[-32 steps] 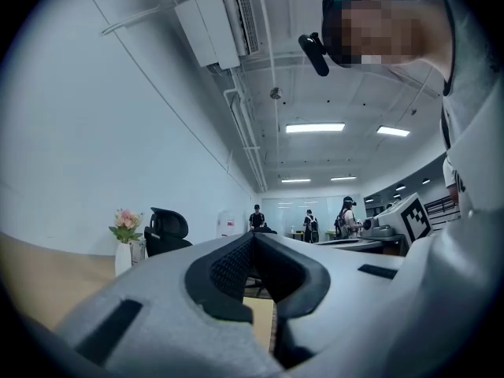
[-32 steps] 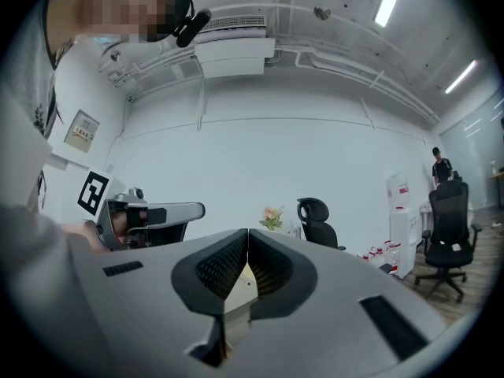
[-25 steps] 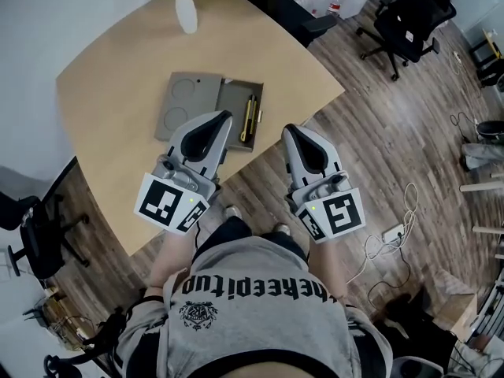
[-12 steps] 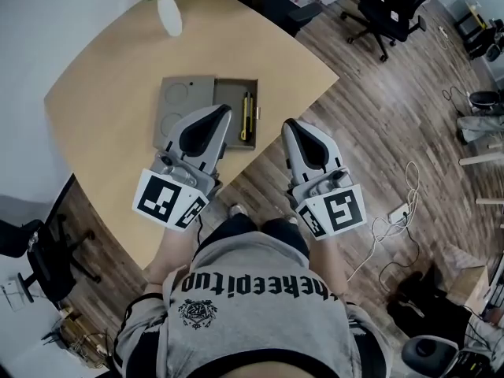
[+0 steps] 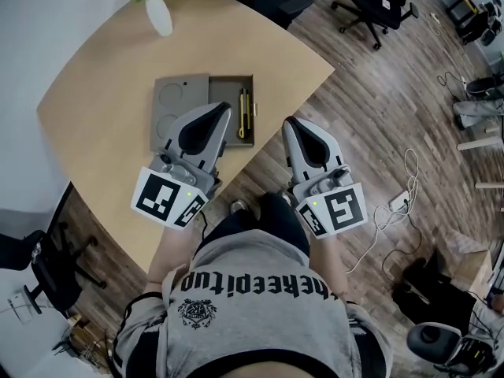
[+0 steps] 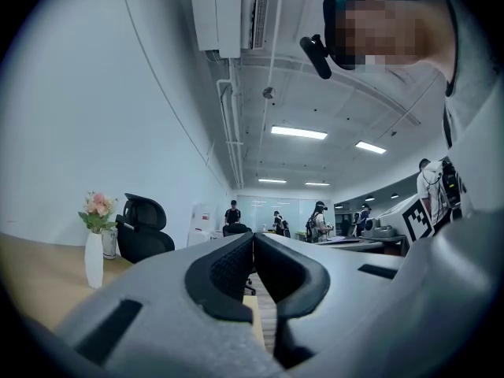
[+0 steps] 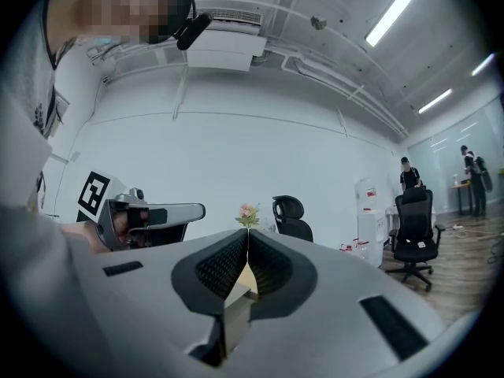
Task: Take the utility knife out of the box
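The utility knife (image 5: 243,113) is lying inside the open box (image 5: 230,87). The left gripper (image 5: 224,113) is hovering at the box's near edge and the right gripper (image 5: 290,123) just right of it, both with jaws pressing together, empty.

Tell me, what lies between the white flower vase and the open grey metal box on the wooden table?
Nothing: only bare tan tabletop separates the white flower vase from the open grey metal box, as the head view shows.

Grey tee (image 5: 260,321); L gripper (image 5: 223,110), R gripper (image 5: 290,123) grey, b/w markers (image 5: 164,199).
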The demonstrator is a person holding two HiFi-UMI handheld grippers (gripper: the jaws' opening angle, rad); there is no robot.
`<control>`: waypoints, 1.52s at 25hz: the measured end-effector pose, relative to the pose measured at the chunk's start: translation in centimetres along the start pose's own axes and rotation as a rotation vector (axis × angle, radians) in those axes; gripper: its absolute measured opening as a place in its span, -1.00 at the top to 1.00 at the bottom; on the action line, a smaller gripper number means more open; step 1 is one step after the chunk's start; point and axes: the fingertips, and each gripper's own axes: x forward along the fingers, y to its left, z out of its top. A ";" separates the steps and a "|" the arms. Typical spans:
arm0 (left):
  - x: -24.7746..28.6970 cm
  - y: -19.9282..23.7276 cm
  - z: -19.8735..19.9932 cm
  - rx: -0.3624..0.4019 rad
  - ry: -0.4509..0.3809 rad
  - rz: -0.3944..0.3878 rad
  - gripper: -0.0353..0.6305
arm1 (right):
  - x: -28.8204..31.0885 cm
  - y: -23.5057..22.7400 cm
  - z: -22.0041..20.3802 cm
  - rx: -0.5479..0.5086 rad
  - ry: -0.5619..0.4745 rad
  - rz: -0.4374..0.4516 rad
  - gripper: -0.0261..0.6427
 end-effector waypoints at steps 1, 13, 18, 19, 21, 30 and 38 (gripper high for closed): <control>0.1 0.0 -0.1 -0.001 0.002 -0.002 0.84 | 0.0 -0.1 0.0 0.001 0.001 -0.002 0.90; 1.9 1.2 -0.6 -0.001 0.011 0.033 0.84 | 2.0 -1.9 -0.3 0.008 0.004 0.040 0.90; 3.5 2.4 -0.5 0.008 0.008 0.066 0.84 | 3.8 -3.4 0.0 0.004 -0.001 0.077 0.90; 3.9 2.7 -0.5 0.009 0.007 0.073 0.84 | 4.2 -3.7 0.1 0.003 -0.001 0.085 0.90; 4.6 3.1 -0.4 0.013 0.005 0.088 0.84 | 4.9 -4.3 0.2 0.002 -0.001 0.104 0.90; 7.1 5.5 -1.3 0.012 0.016 0.191 0.84 | 8.6 -7.2 -0.1 0.006 0.022 0.201 0.90; 8.1 6.4 -2.1 0.025 0.032 0.304 0.84 | 10.8 -8.5 -0.7 0.012 0.038 0.319 0.91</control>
